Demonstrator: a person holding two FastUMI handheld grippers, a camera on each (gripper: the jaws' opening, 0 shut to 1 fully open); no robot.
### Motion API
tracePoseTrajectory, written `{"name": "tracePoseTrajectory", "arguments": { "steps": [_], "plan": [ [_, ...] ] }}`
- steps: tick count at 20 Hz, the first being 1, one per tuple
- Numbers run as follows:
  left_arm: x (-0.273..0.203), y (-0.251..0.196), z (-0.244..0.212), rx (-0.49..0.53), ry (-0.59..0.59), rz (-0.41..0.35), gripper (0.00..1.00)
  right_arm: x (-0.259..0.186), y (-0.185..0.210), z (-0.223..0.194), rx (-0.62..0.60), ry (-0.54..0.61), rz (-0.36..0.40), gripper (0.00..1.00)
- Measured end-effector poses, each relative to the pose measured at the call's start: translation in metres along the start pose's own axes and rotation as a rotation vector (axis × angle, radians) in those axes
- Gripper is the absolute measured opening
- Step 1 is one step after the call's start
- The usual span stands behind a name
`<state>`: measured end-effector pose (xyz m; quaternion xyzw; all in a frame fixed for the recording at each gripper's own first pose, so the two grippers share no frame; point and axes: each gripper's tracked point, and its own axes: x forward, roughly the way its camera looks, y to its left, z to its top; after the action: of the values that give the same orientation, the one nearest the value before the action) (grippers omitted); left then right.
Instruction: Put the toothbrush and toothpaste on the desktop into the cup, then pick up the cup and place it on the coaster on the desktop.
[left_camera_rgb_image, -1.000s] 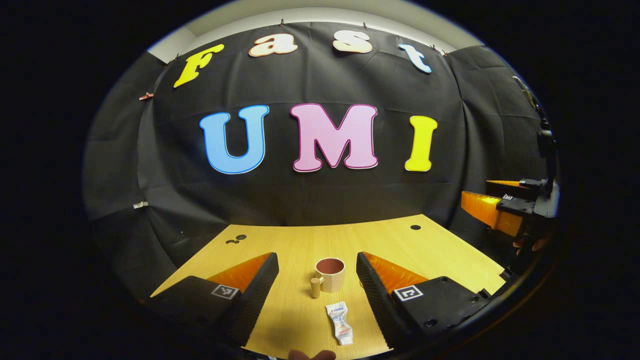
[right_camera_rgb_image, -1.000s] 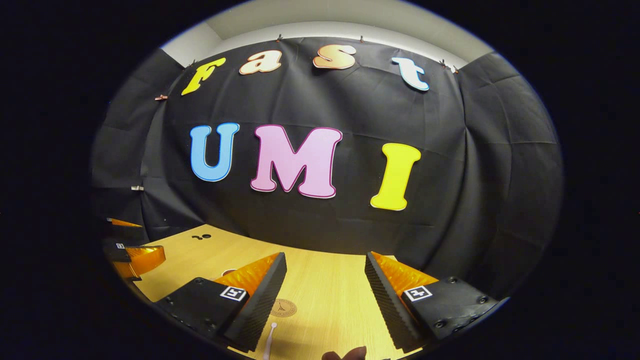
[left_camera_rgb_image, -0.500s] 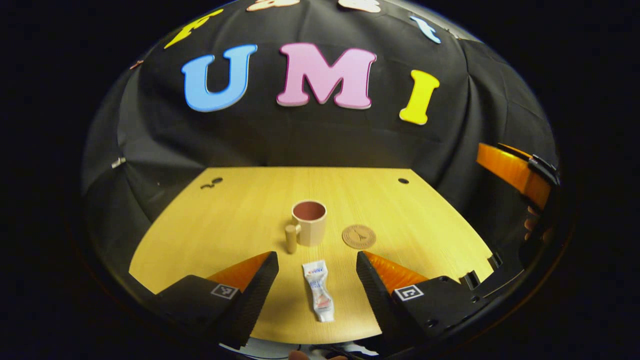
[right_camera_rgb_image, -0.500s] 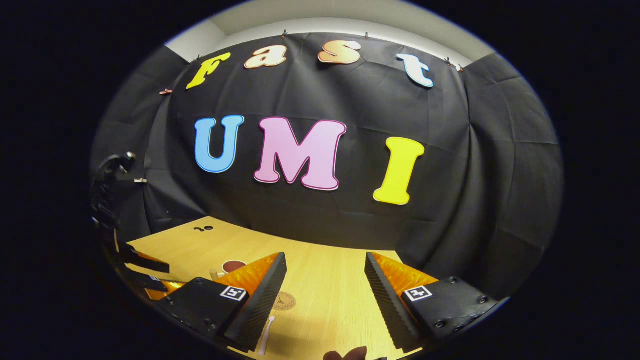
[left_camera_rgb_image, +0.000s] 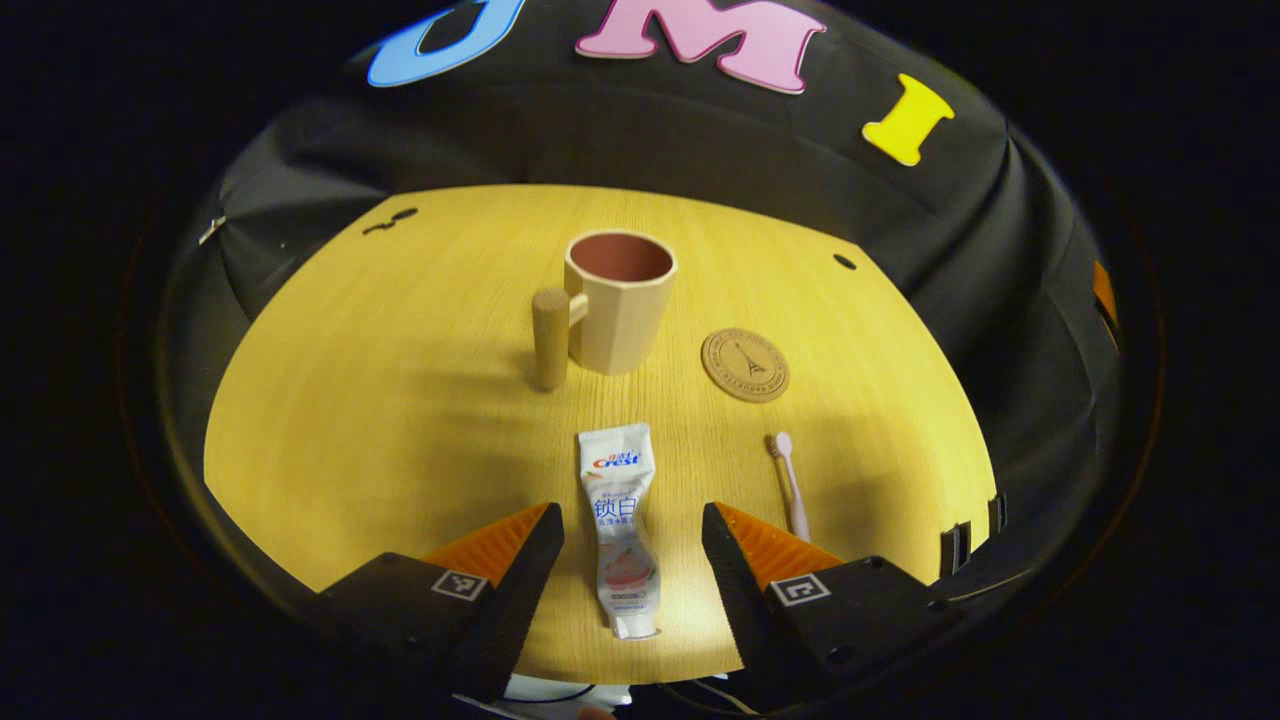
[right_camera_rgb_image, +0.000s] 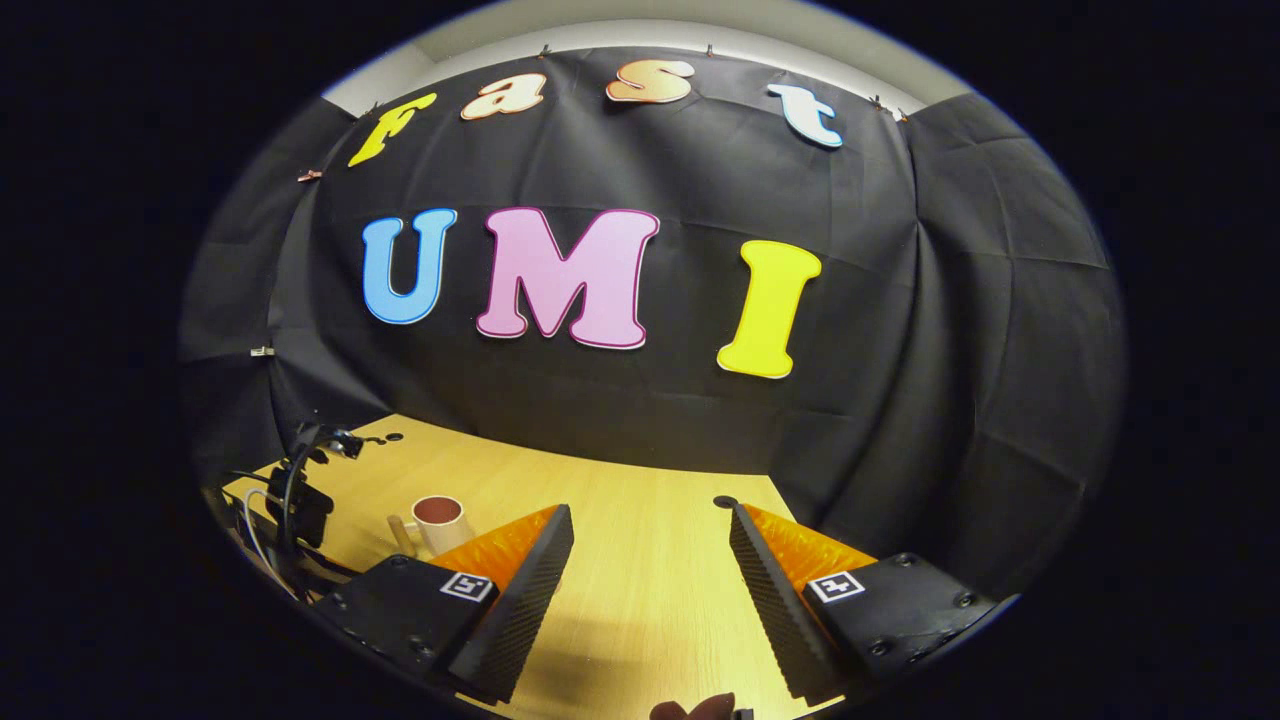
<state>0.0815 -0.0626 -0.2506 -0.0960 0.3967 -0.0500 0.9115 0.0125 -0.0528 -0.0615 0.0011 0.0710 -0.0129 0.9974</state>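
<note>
**Both jaws wide apart, toothpaste lined up between the left pair**

In the left gripper view, the left gripper (left_camera_rgb_image: 632, 560) hangs over the near edge of the pale wooden table (left_camera_rgb_image: 380, 400) with its jaws open and holding nothing. The white toothpaste tube with printed label (left_camera_rgb_image: 622, 525) lies flat on the table in the gap between the two jaws, lengthwise along them, touching neither; its cap end points at the near edge. Beyond it, toward the middle of the table, stands the beige faceted cup with a dowel-like handle (left_camera_rgb_image: 618, 300), upright, handle to the left, its reddish-brown inside empty as far as can be seen. To the right of the cup, apart from it, lies the round brown cork coaster (left_camera_rgb_image: 745, 365), bare. Nearer the near edge, right of the tube, lies the slim pink-and-white toothbrush (left_camera_rgb_image: 788, 482), head toward the coaster; its lower end is cut off behind the right-hand jaw.

In the right gripper view, the right gripper (right_camera_rgb_image: 648, 590) has its jaws spread and grips nothing, with only bare table (right_camera_rgb_image: 640, 560) between them. At the left the cup (right_camera_rgb_image: 436, 520) shows small, partly hidden by the left-hand jaw. Further left sits a dark device with cables (right_camera_rgb_image: 295, 500), too murky to make out.
</note>
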Motion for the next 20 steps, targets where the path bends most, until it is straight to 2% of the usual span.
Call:
{"name": "tracePoseTrajectory", "arguments": {
  "steps": [5, 8, 13, 16, 17, 18, 19, 20],
  "plan": [
    [0.028, 0.009, -0.012, 0.001, 0.104, 0.049, 0.81, 0.013, -0.011, -0.009, 0.007, 0.024, 0.000, 0.98],
    [0.035, 0.012, -0.014, 0.007, 0.128, 0.070, 0.80, 0.020, -0.014, -0.012, 0.020, 0.035, 0.006, 0.97],
    [0.039, 0.015, -0.017, 0.045, 0.164, 0.118, 0.70, 0.029, -0.012, -0.022, 0.027, 0.062, 0.028, 0.97],
    [0.037, 0.020, -0.015, 0.036, 0.135, 0.155, 0.32, 0.030, -0.005, -0.030, 0.033, 0.089, 0.051, 0.97],
    [0.037, 0.020, -0.016, 0.024, 0.129, 0.157, 0.36, 0.030, 0.000, -0.036, 0.036, 0.111, 0.066, 0.97],
    [0.038, 0.020, -0.016, 0.021, 0.131, 0.158, 0.30, 0.028, 0.004, -0.044, 0.040, 0.140, 0.077, 0.97],
    [0.038, 0.020, -0.016, 0.022, 0.134, 0.158, 0.34, 0.027, 0.008, -0.052, 0.049, 0.171, 0.089, 0.98],
    [0.038, 0.020, -0.016, 0.023, 0.139, 0.160, 0.28, 0.025, 0.014, -0.060, 0.060, 0.204, 0.101, 0.98]
  ]
}}
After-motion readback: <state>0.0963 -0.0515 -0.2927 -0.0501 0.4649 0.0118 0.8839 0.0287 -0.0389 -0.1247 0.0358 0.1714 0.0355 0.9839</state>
